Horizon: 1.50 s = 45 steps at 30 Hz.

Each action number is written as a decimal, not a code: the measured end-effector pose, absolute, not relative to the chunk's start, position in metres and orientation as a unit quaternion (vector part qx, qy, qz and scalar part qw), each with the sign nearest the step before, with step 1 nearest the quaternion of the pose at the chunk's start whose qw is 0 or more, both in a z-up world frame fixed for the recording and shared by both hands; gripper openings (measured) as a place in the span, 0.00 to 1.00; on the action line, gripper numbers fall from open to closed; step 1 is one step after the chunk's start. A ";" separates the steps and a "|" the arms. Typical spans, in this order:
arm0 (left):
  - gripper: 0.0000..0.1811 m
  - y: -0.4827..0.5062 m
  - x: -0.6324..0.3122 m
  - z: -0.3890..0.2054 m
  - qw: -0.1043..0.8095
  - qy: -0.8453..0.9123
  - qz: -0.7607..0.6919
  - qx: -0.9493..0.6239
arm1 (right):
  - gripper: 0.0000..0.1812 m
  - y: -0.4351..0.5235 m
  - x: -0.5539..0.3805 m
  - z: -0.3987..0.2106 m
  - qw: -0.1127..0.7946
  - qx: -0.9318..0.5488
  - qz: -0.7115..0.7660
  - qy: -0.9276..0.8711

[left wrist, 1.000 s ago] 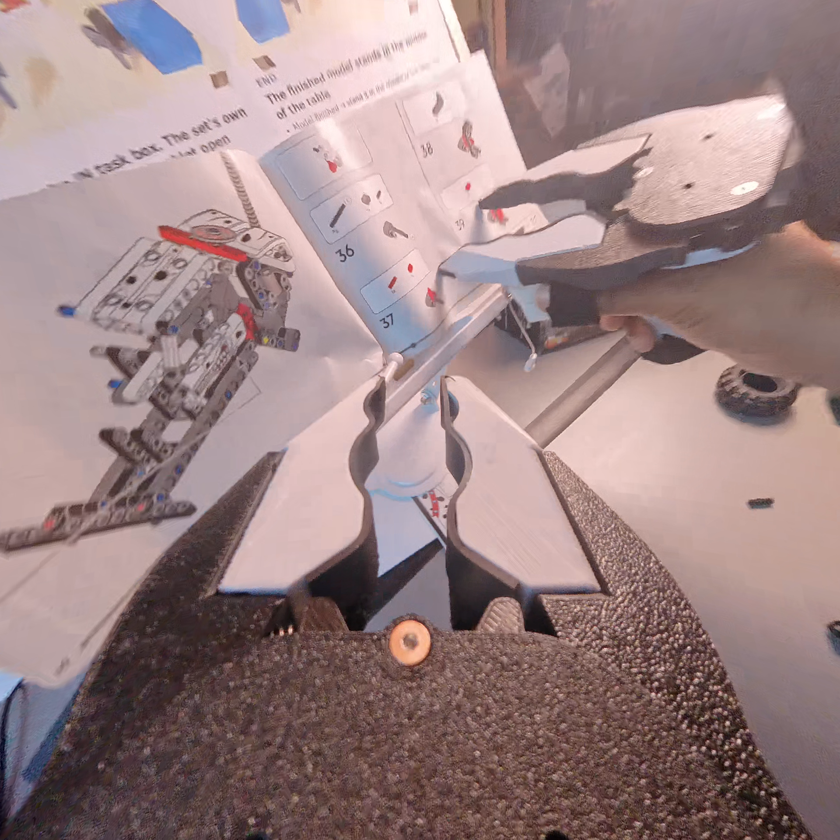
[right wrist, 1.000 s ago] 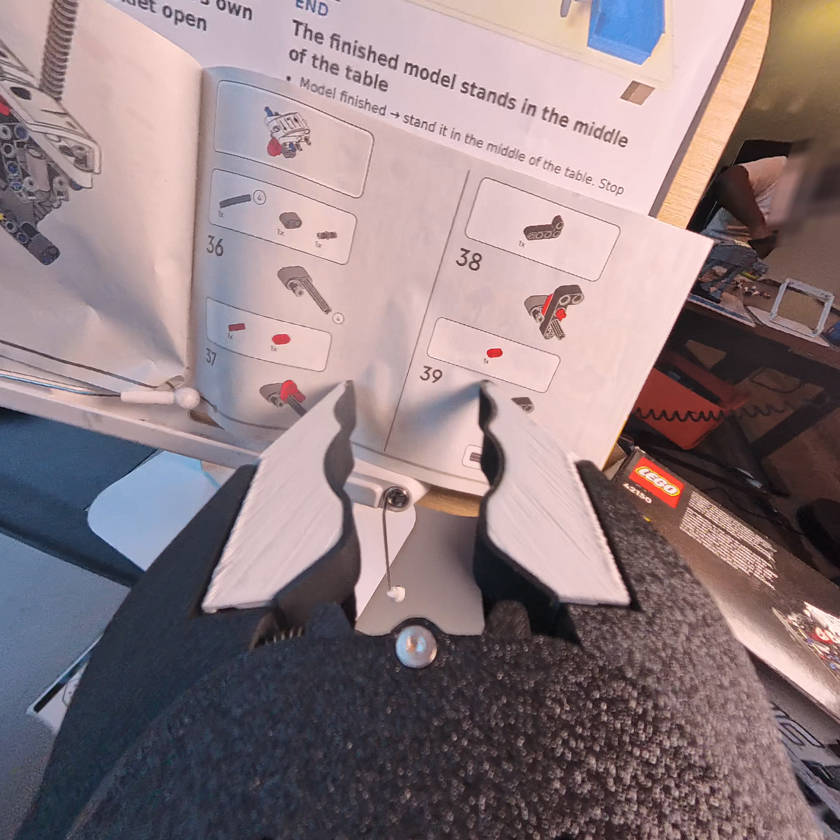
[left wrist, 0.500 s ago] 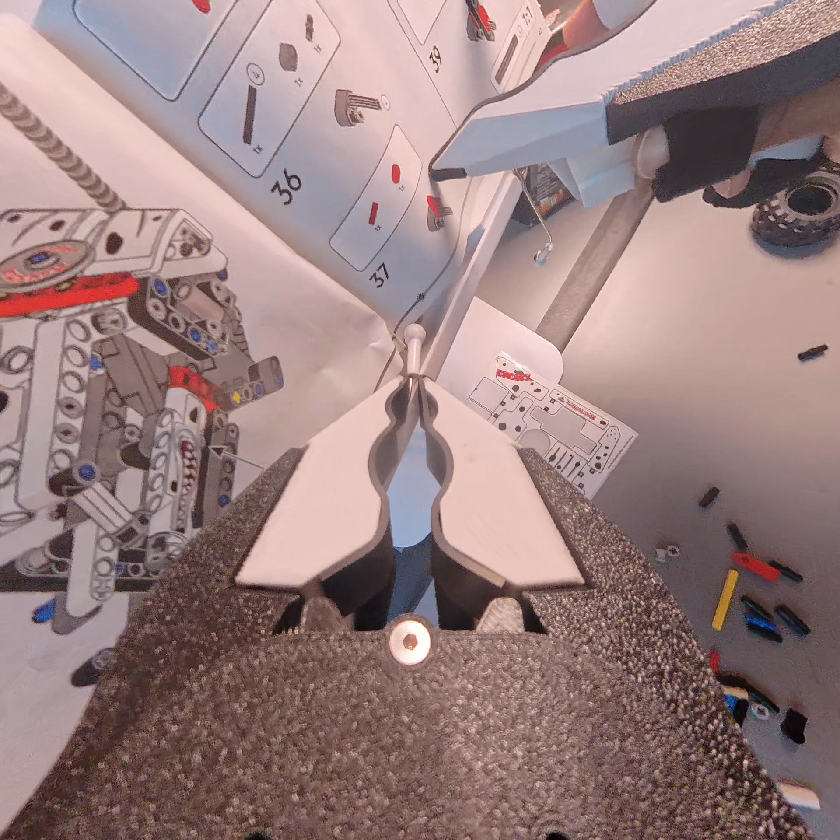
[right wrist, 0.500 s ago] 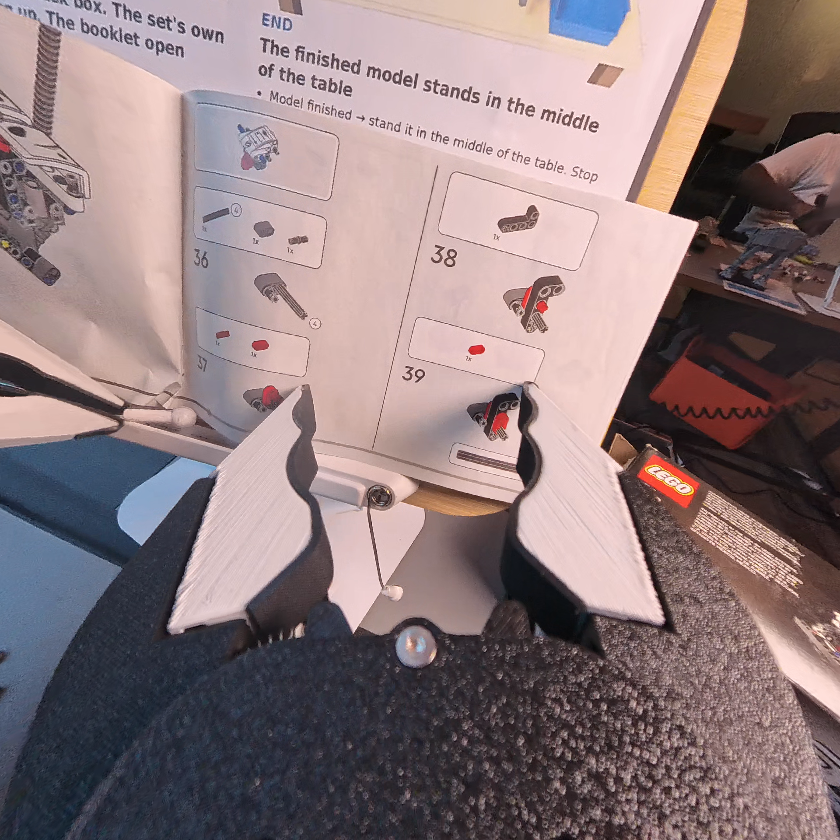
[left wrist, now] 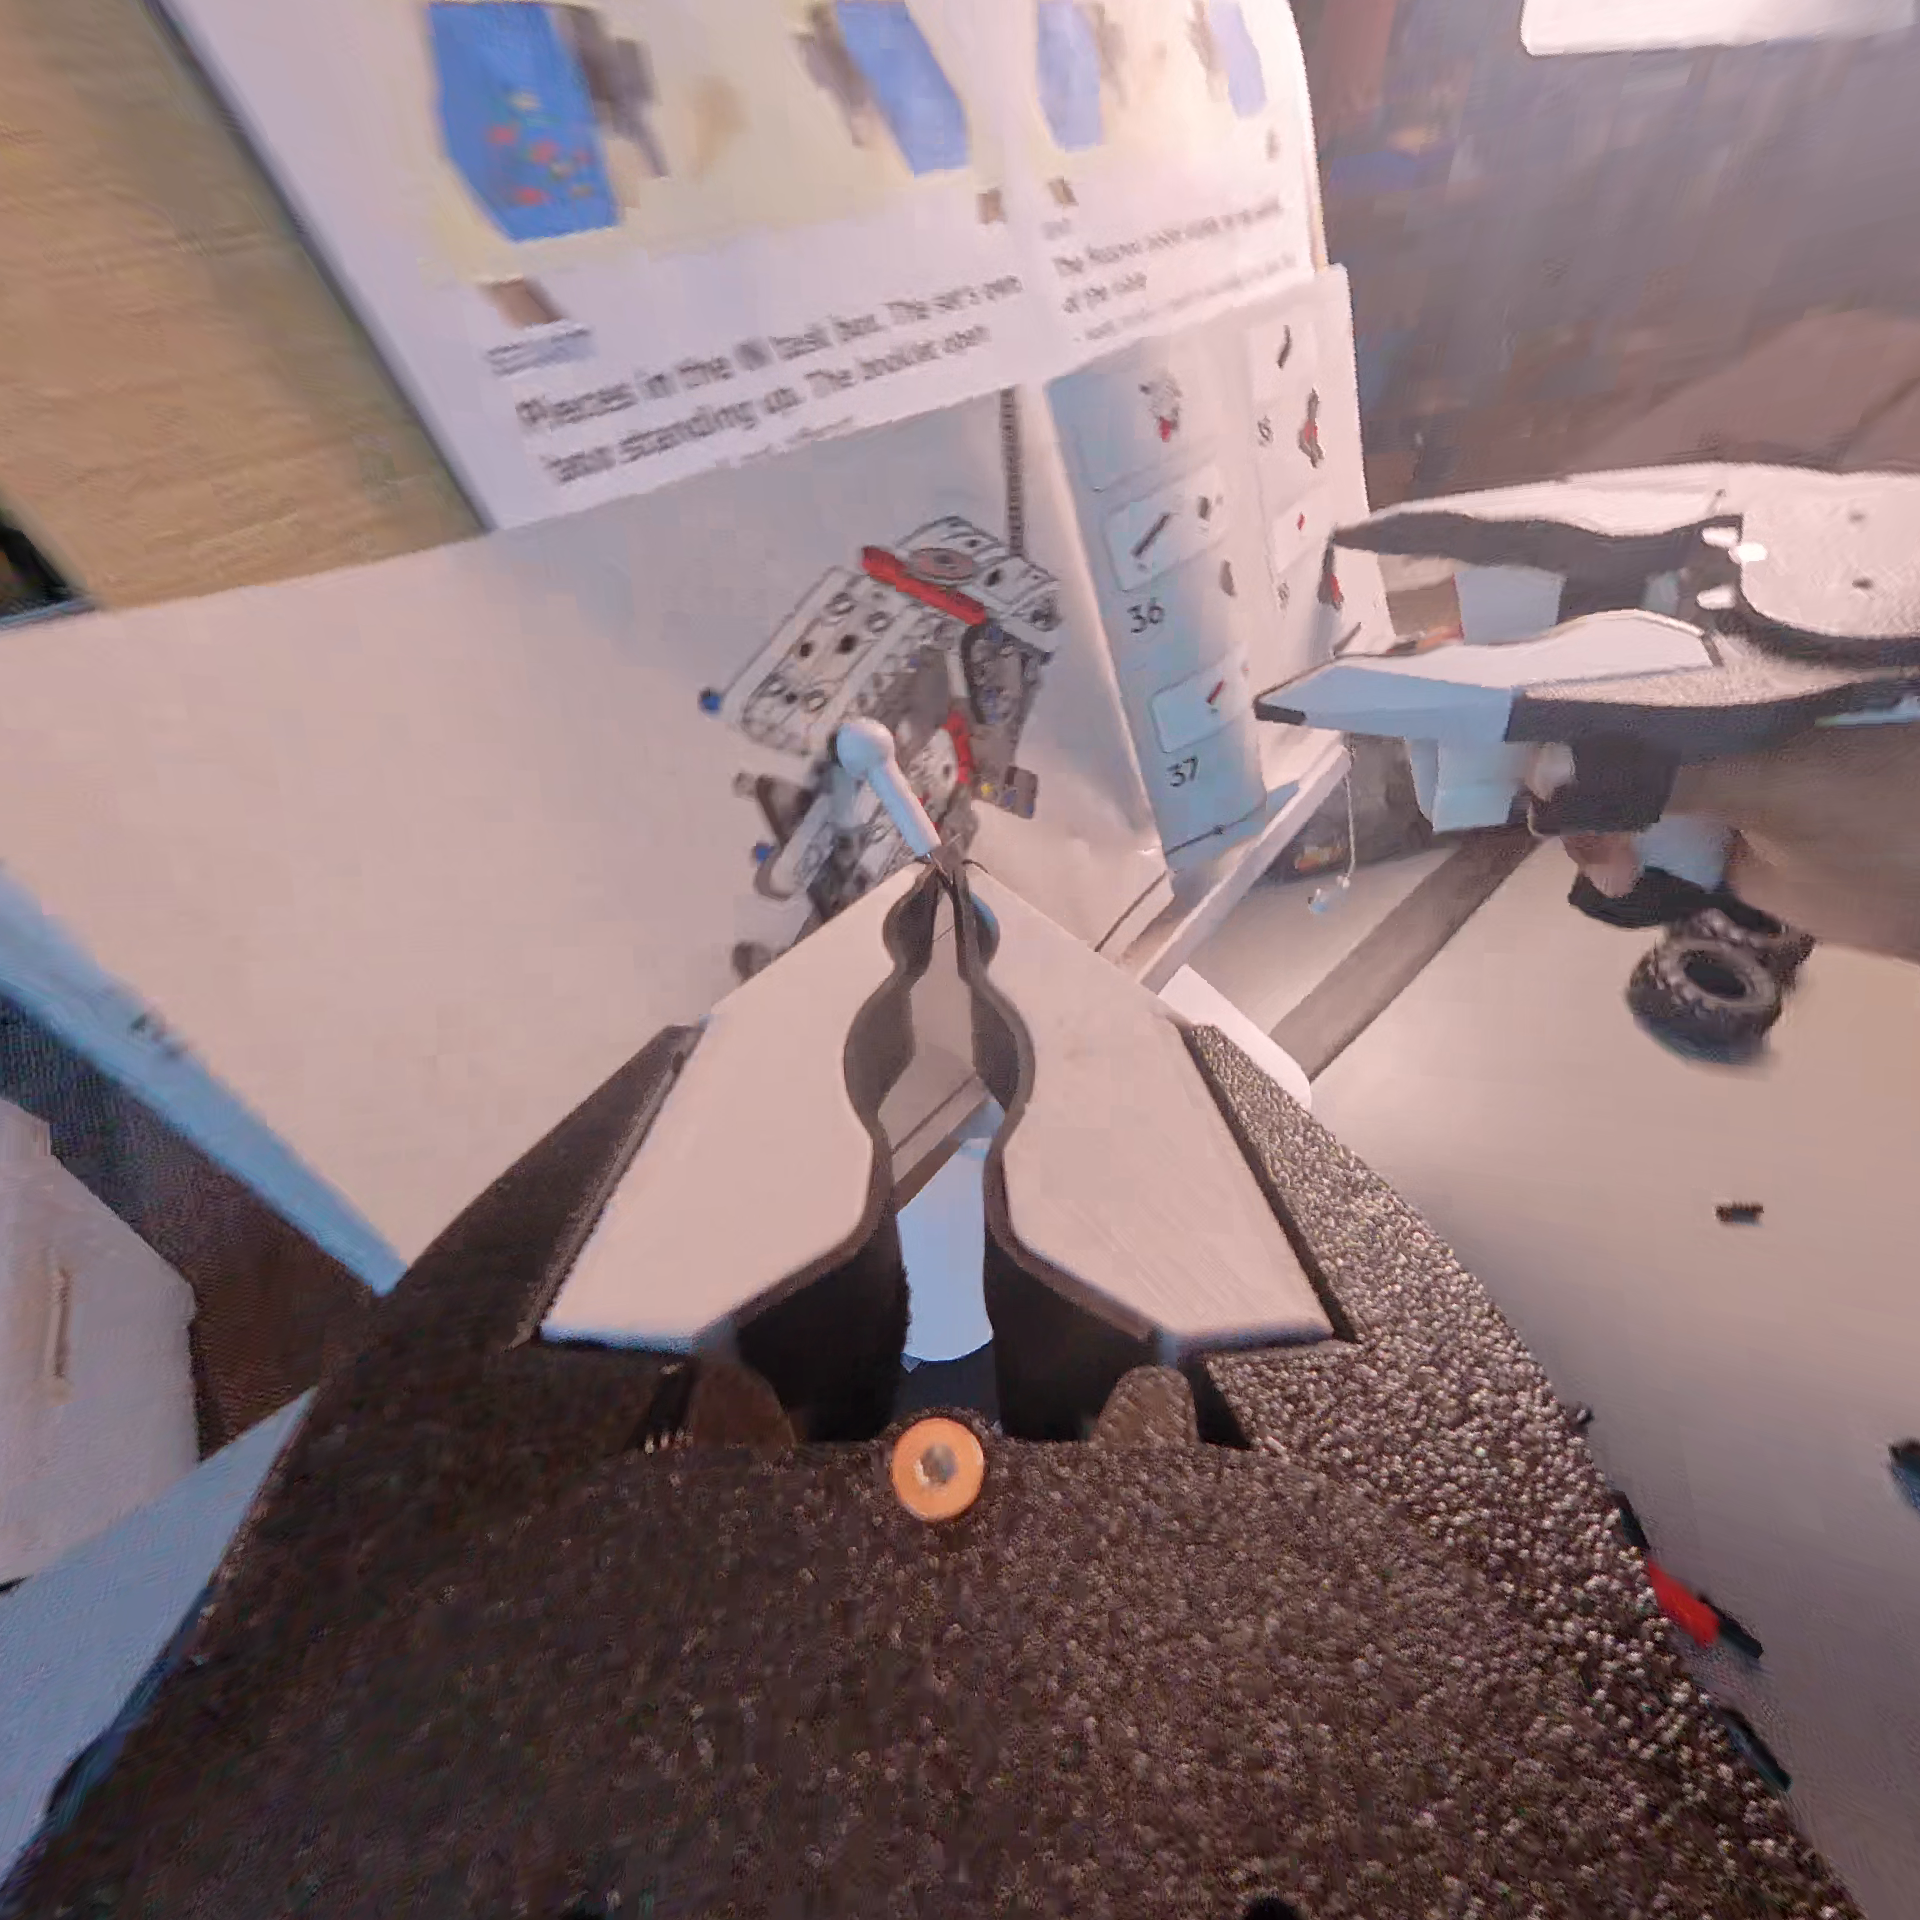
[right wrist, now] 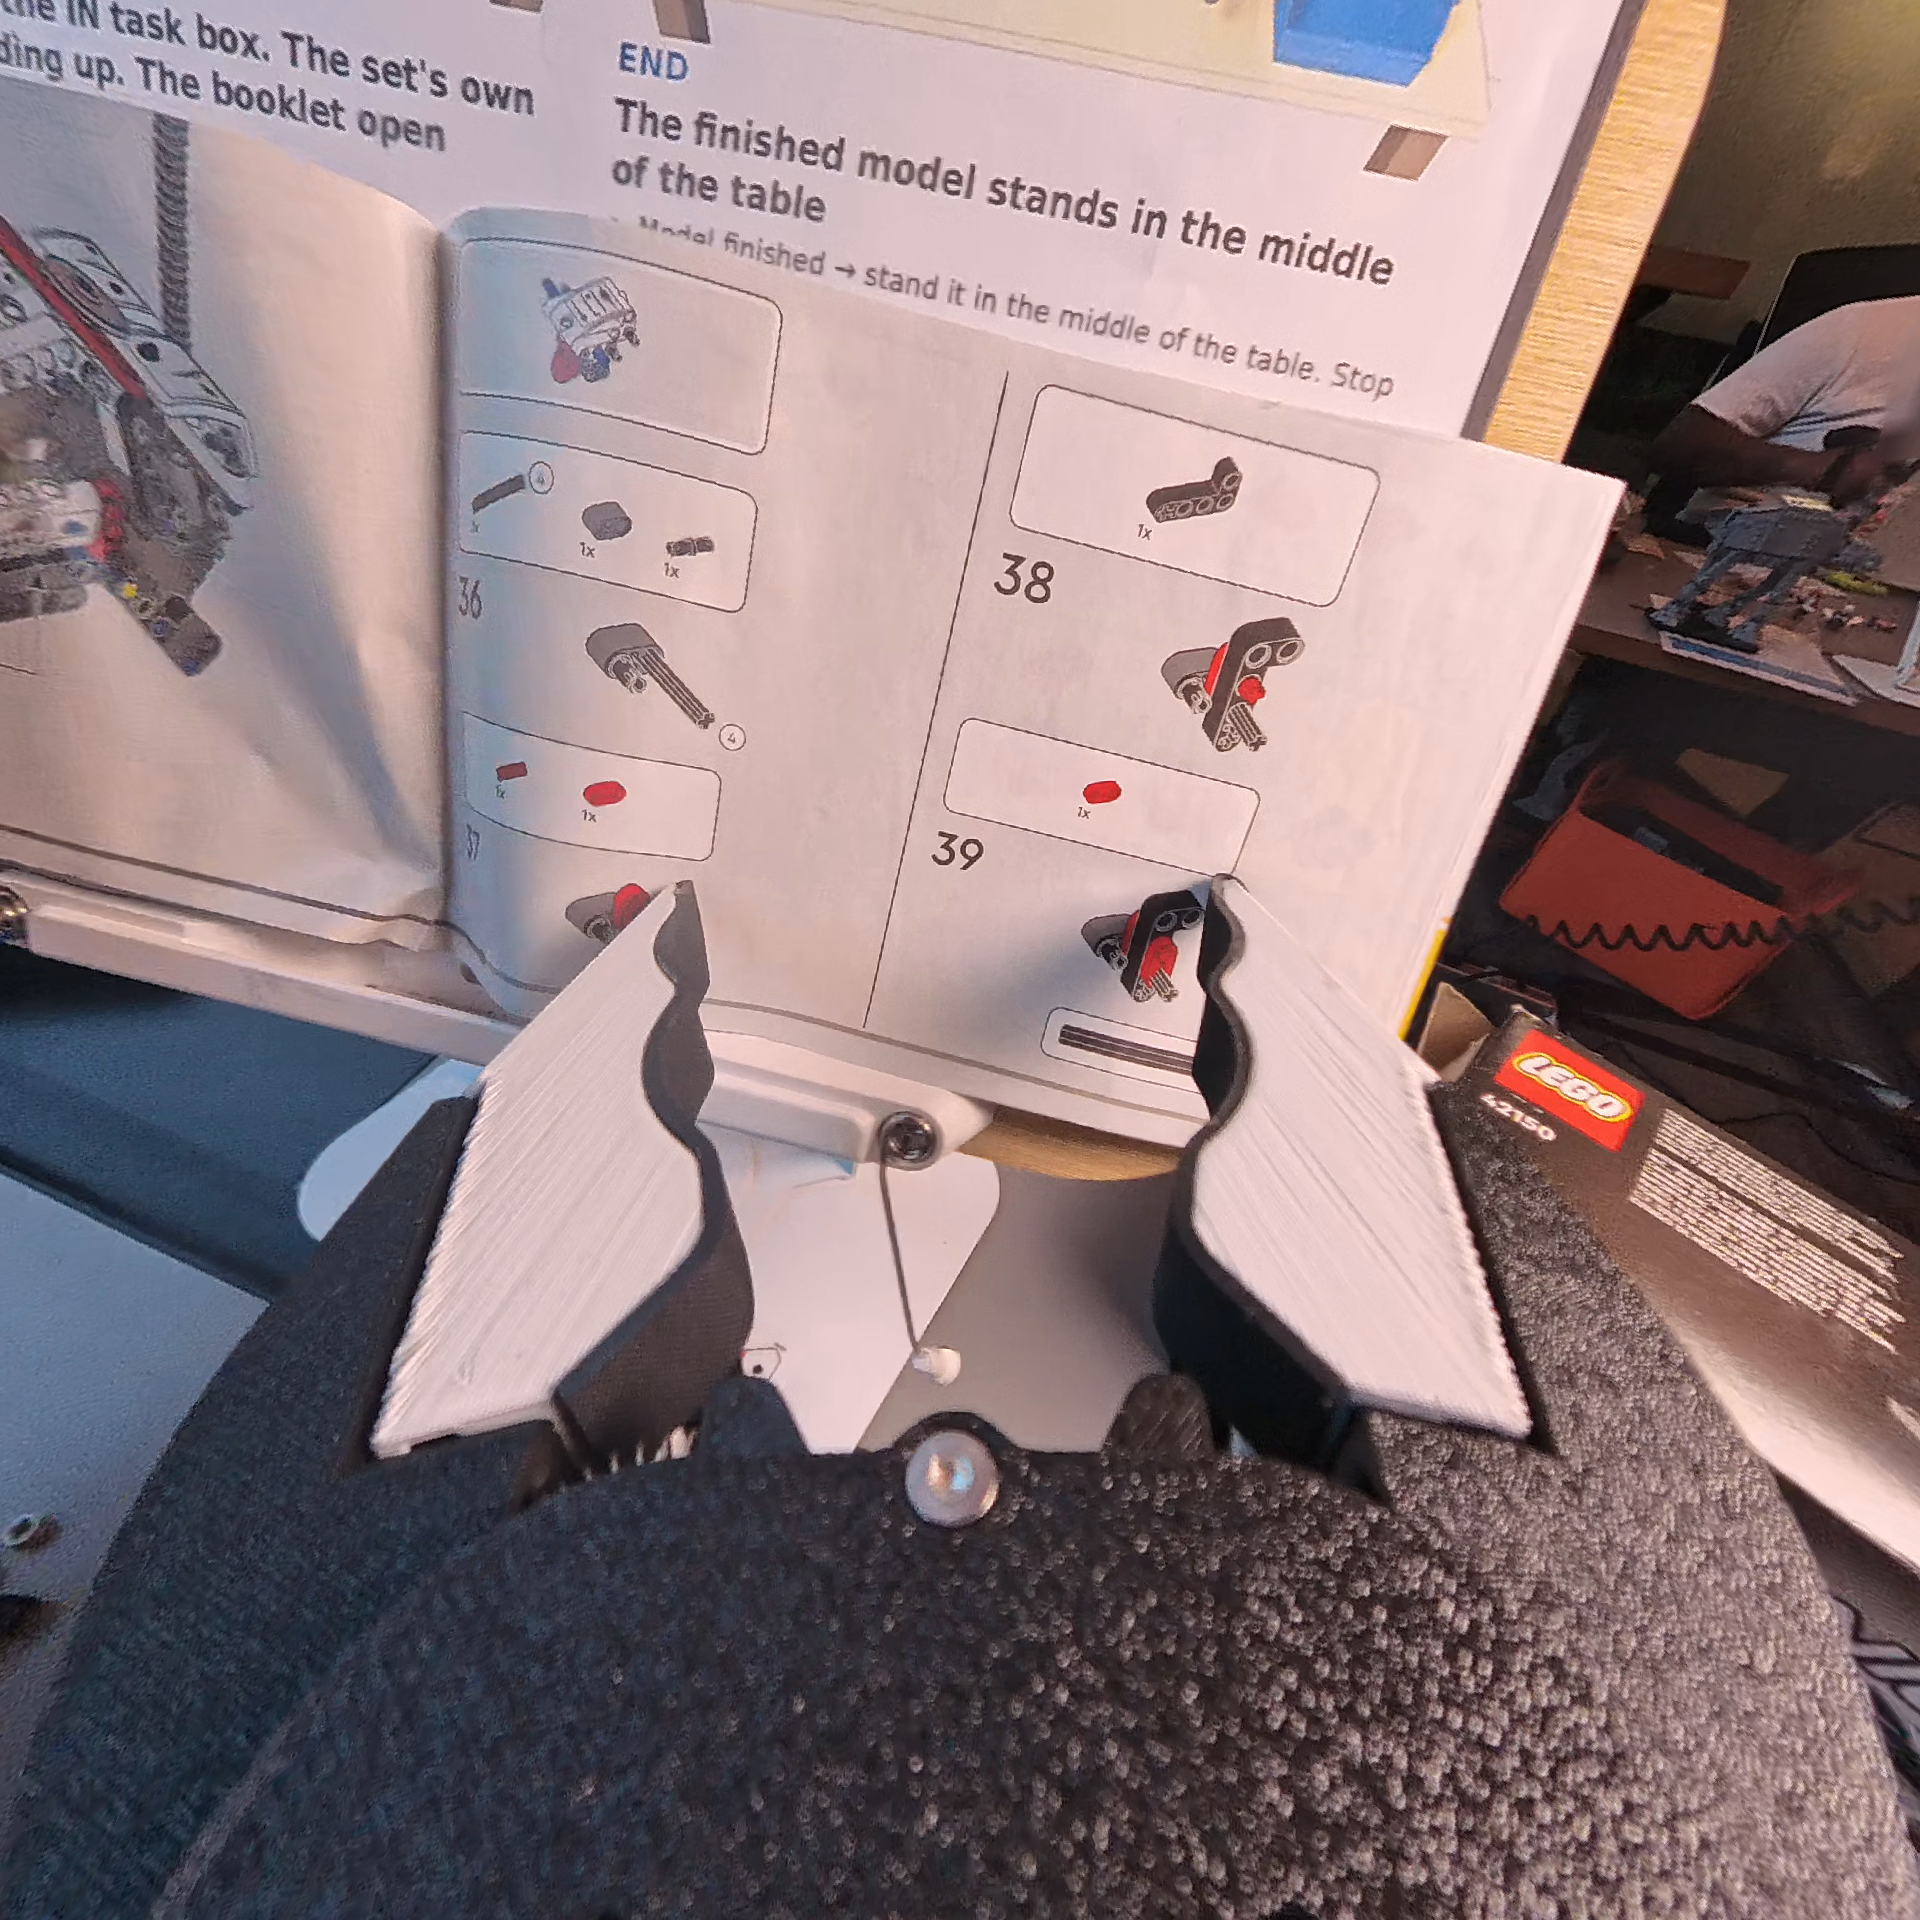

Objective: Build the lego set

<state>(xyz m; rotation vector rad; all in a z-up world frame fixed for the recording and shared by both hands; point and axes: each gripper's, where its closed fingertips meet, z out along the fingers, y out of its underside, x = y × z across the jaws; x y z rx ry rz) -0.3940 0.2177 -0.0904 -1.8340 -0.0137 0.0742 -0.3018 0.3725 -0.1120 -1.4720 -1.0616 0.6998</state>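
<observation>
Left claw [left wrist: 940,883]: clenched, tips pinching the thin wire of a small white ball-ended page-holder pin [left wrist: 883,777], which sticks up just past the tips.
Right claw [right wrist: 945,899]: released, jaws spread wide, nothing between them.
Open paper instruction booklet [right wrist: 831,582]: standing upright directly ahead of both claws, propped on a white stand ledge [right wrist: 800,1117].
Second white pin on a wire [right wrist: 935,1363]: dangling from the ledge, below the right claw's gap.
Black Lego set box [right wrist: 1704,1216]: lying right of the right claw.
Black rubber tyre [left wrist: 1709,989]: on the grey tabletop [left wrist: 1558,1195], beneath the right claw in the left wrist view.
Loose pieces: small black part [left wrist: 1738,1210] and red part [left wrist: 1683,1616], right of the left claw.
</observation>
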 end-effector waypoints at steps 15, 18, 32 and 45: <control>0.02 0.167 -0.425 -0.123 0.693 -0.204 -0.037 -0.690 | 0.19 0.238 -0.367 -0.120 0.480 -0.514 0.409 -0.581; 0.02 0.167 -0.425 -0.123 0.692 -0.203 -0.038 -0.692 | 0.22 0.224 -0.366 -0.119 0.492 -0.483 0.405 -0.600; 0.02 0.165 -0.424 -0.124 0.684 -0.206 -0.032 -0.699 | 0.54 0.309 -0.325 -0.106 0.545 -0.576 0.401 -0.458; 0.25 0.183 -0.357 -0.076 0.698 -0.123 -0.092 -0.699 | 0.18 0.269 -0.347 -0.117 0.567 -0.513 0.367 -0.530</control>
